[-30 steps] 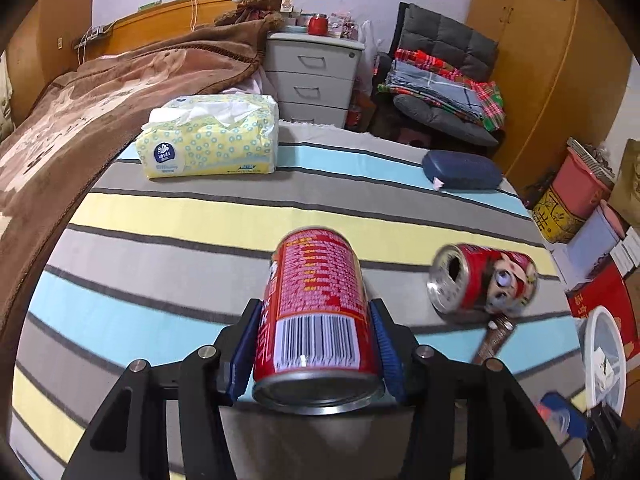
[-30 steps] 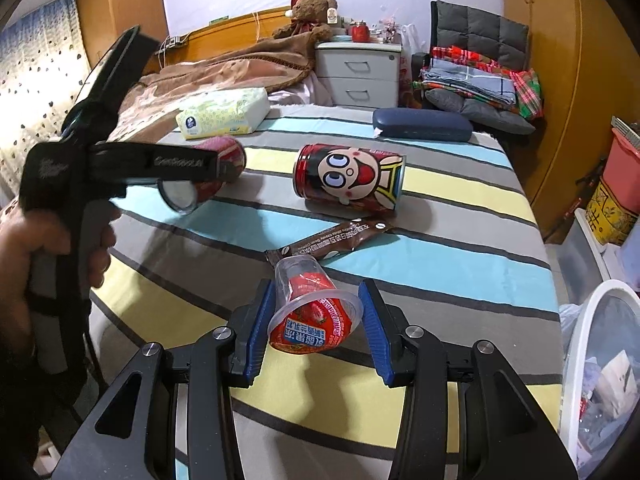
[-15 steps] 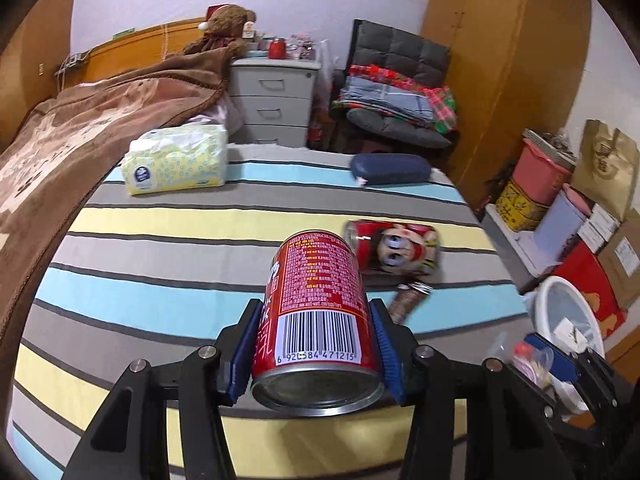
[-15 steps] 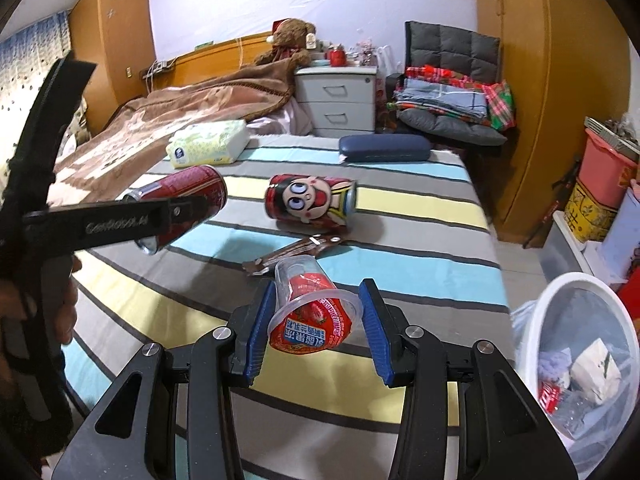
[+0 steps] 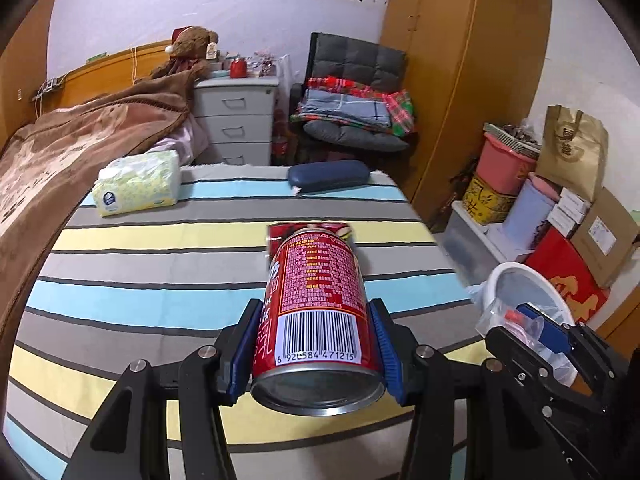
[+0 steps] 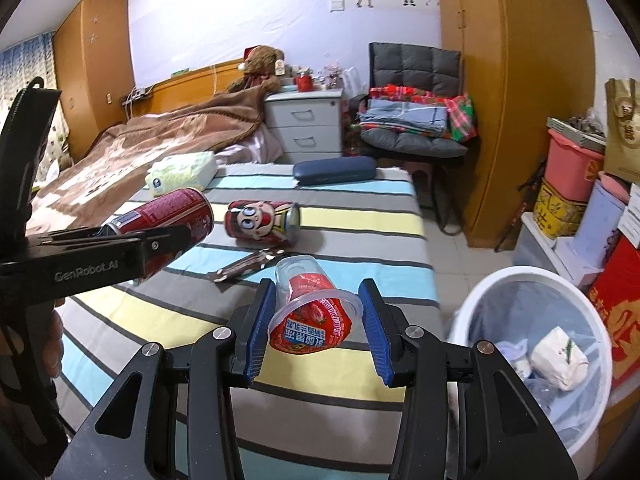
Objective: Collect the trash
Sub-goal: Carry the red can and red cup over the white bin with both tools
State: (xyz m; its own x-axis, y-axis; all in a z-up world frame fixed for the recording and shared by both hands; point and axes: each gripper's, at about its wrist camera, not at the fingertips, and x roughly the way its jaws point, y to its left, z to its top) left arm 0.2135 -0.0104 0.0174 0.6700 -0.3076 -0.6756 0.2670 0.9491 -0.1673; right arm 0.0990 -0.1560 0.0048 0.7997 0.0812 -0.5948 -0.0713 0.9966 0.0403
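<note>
While both tools are held above the striped bedspread (image 6: 360, 216), each carries one piece of trash. Left gripper (image 5: 316, 344): blue pads clamped on either side of a red drink can (image 5: 316, 312), which lies lengthwise between them, barcode up, flat bottom end toward the camera. From the right wrist view the same can (image 6: 176, 216) is seen raised off the cover, tilted, its far end pointing toward the foot of the bed. Right gripper (image 6: 316, 320): blue pads closed against the rim of a clear plastic cup (image 6: 310, 304) with a red printed foil lid partly peeled; cup held tilted, lid end toward the camera. On the bedspread, a second can with a cartoon face (image 6: 262, 222) lies on its side; just in front of it, a brown snack wrapper (image 6: 244, 266) lies flat. In the left wrist view the cartoon can (image 5: 310, 229) is mostly hidden behind the held can. Farther back on the cover: a yellow tissue pack (image 6: 182, 172) at left and a dark blue case (image 6: 334, 170) near the far edge, well apart. A white-rimmed trash bin (image 6: 532, 344) with a clear liner stands on the floor beside the bed, to the right of the held cup, with some crumpled white waste inside.
</note>
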